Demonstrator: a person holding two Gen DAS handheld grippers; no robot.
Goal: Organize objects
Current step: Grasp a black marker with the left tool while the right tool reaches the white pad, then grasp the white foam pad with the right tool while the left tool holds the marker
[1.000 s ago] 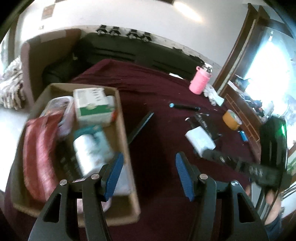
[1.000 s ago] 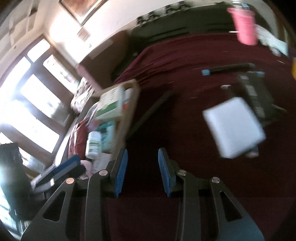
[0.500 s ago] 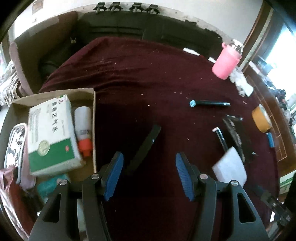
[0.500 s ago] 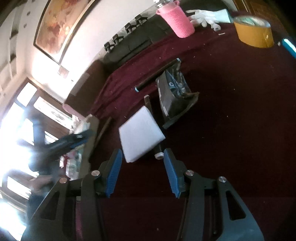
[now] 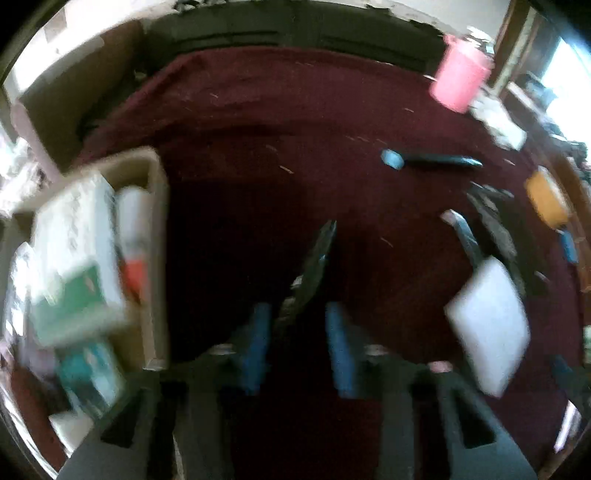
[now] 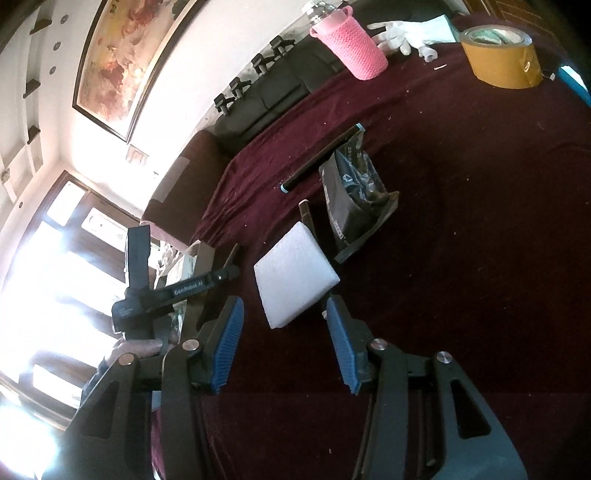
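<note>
My left gripper [image 5: 297, 347] is open, its blue pads on either side of the near end of a flat black bar [image 5: 314, 266] lying on the dark red cloth; the view is blurred. A cardboard box [image 5: 157, 236] at the left holds a green-and-white carton [image 5: 74, 258], a white tube with an orange cap [image 5: 133, 236] and more. My right gripper [image 6: 284, 347] is open and empty, just short of a white foam pad [image 6: 295, 275]. The left gripper also shows in the right wrist view [image 6: 173, 291].
On the cloth lie a black pen with a blue cap [image 5: 432, 160], a black foil packet [image 6: 351, 199], a yellow tape roll [image 6: 498, 59], a pink knitted bottle sleeve [image 6: 351, 48] and white gloves [image 6: 410, 33]. A dark sofa stands behind the table.
My left gripper moved forward so the black bar's near end now lies between its pads. My right gripper closed in slightly on the white foam pad.
</note>
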